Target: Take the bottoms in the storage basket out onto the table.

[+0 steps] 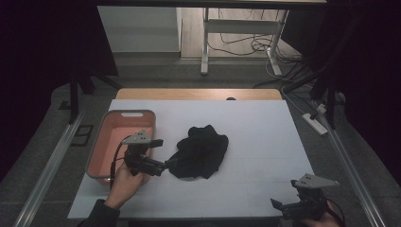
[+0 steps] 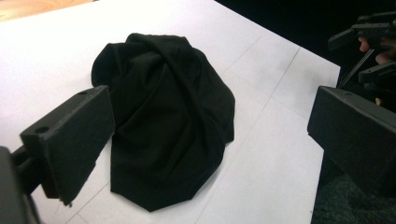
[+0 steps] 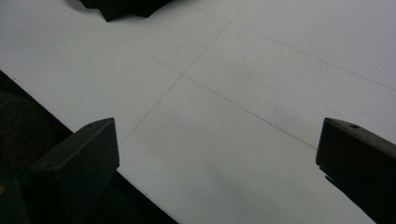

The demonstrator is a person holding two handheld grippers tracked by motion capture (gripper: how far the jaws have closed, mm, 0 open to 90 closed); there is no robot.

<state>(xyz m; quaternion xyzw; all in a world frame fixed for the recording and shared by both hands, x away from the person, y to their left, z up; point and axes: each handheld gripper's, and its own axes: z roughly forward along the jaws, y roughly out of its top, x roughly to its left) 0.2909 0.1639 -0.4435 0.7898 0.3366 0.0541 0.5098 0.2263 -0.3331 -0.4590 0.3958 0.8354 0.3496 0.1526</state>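
1. We are holding the left gripper (image 1: 166, 164) with its fingers (image 2: 70, 140) spread wide apart, gripping nothing.
2. In the left gripper view, one finger is overlapping the near left edge of the black cloth (image 2: 163, 116), but we cannot tell whether it is touching the fabric; the other finger is standing well off to the right, over the bench's edge.
3. In the high view, the left gripper's tip is sitting right at the cloth's lower left edge, with our left hand (image 1: 127, 182) wrapping the handle from below.
4. We are keeping the right gripper (image 1: 279, 204) low at the near right corner of the bench (image 1: 265, 137), its fingers (image 3: 79, 158) also wide open and empty, pointing across bare white surface.
5. The black cloth is lying crumpled in a rounded heap near the middle of the white bench, a little left of centre, well apart from the right gripper.
6. A pink bin (image 1: 97, 156) is sitting on the bench's left side, just beside the left gripper and left of the cloth.
7. Beyond the bench, a strip of wood is showing at the far edge, and cables (image 1: 246, 45) are trailing on the floor.
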